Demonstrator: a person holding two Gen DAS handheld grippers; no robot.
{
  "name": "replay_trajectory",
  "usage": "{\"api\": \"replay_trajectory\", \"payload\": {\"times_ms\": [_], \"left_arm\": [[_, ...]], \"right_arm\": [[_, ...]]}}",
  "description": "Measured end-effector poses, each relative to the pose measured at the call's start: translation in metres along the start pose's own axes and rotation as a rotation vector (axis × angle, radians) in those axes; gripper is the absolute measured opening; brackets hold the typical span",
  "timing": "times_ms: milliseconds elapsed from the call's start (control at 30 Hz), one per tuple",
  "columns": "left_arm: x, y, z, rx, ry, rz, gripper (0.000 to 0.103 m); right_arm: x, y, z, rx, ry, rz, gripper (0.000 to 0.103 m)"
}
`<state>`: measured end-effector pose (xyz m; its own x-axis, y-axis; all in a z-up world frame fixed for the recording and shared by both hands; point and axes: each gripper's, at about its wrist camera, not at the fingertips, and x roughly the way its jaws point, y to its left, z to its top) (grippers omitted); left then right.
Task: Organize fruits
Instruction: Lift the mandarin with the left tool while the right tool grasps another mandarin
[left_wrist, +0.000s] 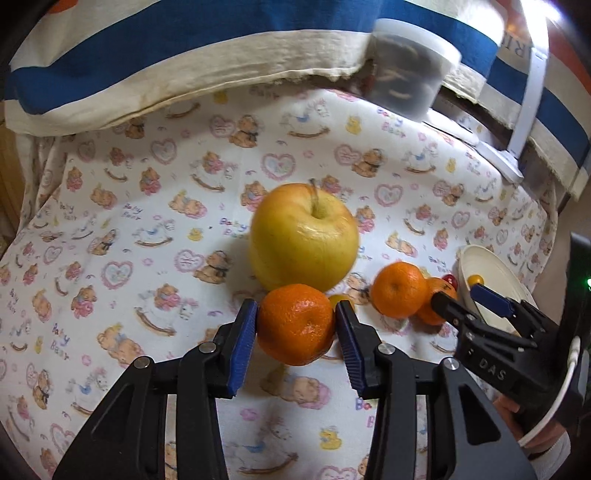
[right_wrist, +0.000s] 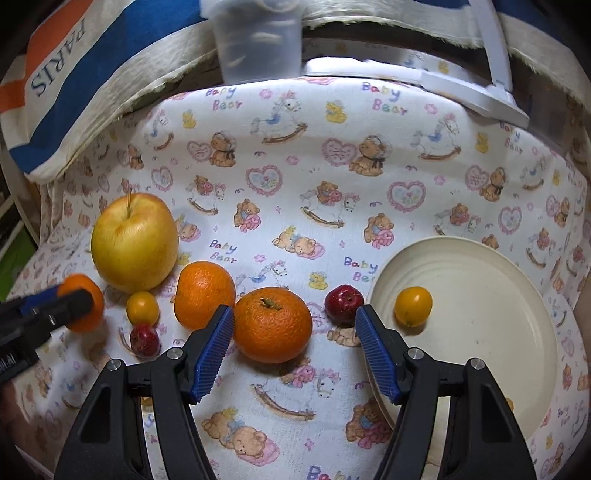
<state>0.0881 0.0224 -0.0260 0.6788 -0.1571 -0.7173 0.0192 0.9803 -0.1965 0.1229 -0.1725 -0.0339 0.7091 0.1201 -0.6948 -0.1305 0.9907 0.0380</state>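
Left gripper (left_wrist: 297, 325): both ribbed blue pads press the flanks of a mandarin (left_wrist: 295, 323), which sits on the printed cloth (left_wrist: 147, 229) just in front of the yellow apple (left_wrist: 303, 236). No earlier frame to compare.

Right gripper (right_wrist: 295, 332): jaws stand wide, pads clear of the fruit; a second mandarin (right_wrist: 272, 324) lies between the fingertips, closer to the left pad, not pressed.

View differences, left to right:
- Right wrist view shows the gripped mandarin (right_wrist: 83, 301) at far left half hidden by the other tool, then a small yellow fruit (right_wrist: 142, 307), a dark red fruit (right_wrist: 144, 339), a third mandarin (right_wrist: 204, 293), another red fruit (right_wrist: 343, 303), and the cream plate (right_wrist: 498, 332) with one small yellow fruit (right_wrist: 413, 305) on it.
- Left wrist view shows the plate (left_wrist: 491, 273) only edge-on and partly hidden behind the right gripper (left_wrist: 463, 291).

Orientation: apple upright, stem up, dimple facing the cameras. The central mandarin shows its green stem stub on top; a flattened sphere, short axis vertical.

Materials: mandarins have pebbled glossy peel; apple is smooth and waxy; plate is matte with concentric ridges; cloth is soft cotton with bears and rocking horses. A clear plastic tub (right_wrist: 256, 40) stands at the back edge.
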Motion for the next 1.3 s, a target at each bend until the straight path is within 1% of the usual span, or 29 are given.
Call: {"api": "replay_trajectory", "payload": {"times_ms": [100, 200, 267, 300, 333, 367, 400, 433, 467, 567, 700, 833, 933, 1033, 1167, 1233, 1267, 1300], "left_arm": [[0.005, 0.006, 0.001, -0.018, 0.011, 0.03, 0.042], [0.006, 0.008, 0.001, -0.031, 0.012, 0.032, 0.042], [0.005, 0.008, 0.001, -0.028, 0.007, 0.034, 0.042], [0.005, 0.008, 0.0, -0.026, 0.005, 0.035, 0.042], [0.005, 0.008, 0.0, -0.027, 0.007, 0.034, 0.042], [0.005, 0.008, 0.0, -0.026, 0.008, 0.033, 0.042], [0.006, 0.007, 0.0, -0.026, 0.009, 0.031, 0.042], [0.006, 0.007, 0.0, -0.027, 0.01, 0.028, 0.042], [0.005, 0.008, 0.001, -0.029, 0.009, 0.021, 0.042], [0.002, 0.008, 0.001, -0.033, -0.007, 0.006, 0.042], [-0.009, 0.005, 0.002, -0.023, -0.06, 0.008, 0.042], [-0.016, 0.005, 0.004, -0.023, -0.097, 0.004, 0.042], [-0.021, 0.004, 0.003, -0.013, -0.125, 0.006, 0.042], [-0.029, 0.003, 0.003, -0.006, -0.171, -0.023, 0.042], [-0.045, -0.003, 0.002, 0.03, -0.253, -0.043, 0.042], [-0.052, -0.006, 0.001, 0.034, -0.273, -0.109, 0.042], [-0.056, -0.008, 0.0, 0.05, -0.282, -0.122, 0.042], [-0.06, -0.013, -0.001, 0.073, -0.299, -0.117, 0.042]], "right_arm": [[0.006, 0.003, -0.001, -0.003, 0.042, 0.031, 0.07], [0.011, 0.008, -0.003, -0.035, 0.068, 0.034, 0.062], [0.014, 0.008, -0.004, -0.029, 0.07, 0.032, 0.061], [0.015, 0.006, -0.004, -0.023, 0.078, 0.036, 0.059], [0.016, 0.004, -0.003, -0.001, 0.076, 0.057, 0.053], [0.014, 0.001, -0.003, 0.023, 0.068, 0.055, 0.051], [0.013, -0.002, -0.002, 0.046, 0.06, 0.025, 0.051], [0.012, -0.004, -0.002, 0.053, 0.056, 0.018, 0.05], [0.013, -0.006, -0.002, 0.054, 0.053, 0.034, 0.05], [0.012, -0.007, -0.001, 0.057, 0.042, 0.036, 0.05], [0.0, -0.005, -0.001, 0.046, -0.017, 0.032, 0.049], [-0.015, -0.002, -0.002, 0.041, -0.105, 0.049, 0.049], [-0.027, -0.005, -0.003, 0.067, -0.18, 0.052, 0.049], [-0.037, -0.007, -0.004, 0.07, -0.219, 0.035, 0.05], [-0.043, -0.007, -0.002, 0.06, -0.234, 0.021, 0.049], [-0.058, -0.011, 0.002, 0.076, -0.266, 0.02, 0.049], [-0.065, -0.014, 0.003, 0.083, -0.284, 0.024, 0.049], [-0.074, -0.017, 0.004, 0.084, -0.301, 0.027, 0.049]]}}
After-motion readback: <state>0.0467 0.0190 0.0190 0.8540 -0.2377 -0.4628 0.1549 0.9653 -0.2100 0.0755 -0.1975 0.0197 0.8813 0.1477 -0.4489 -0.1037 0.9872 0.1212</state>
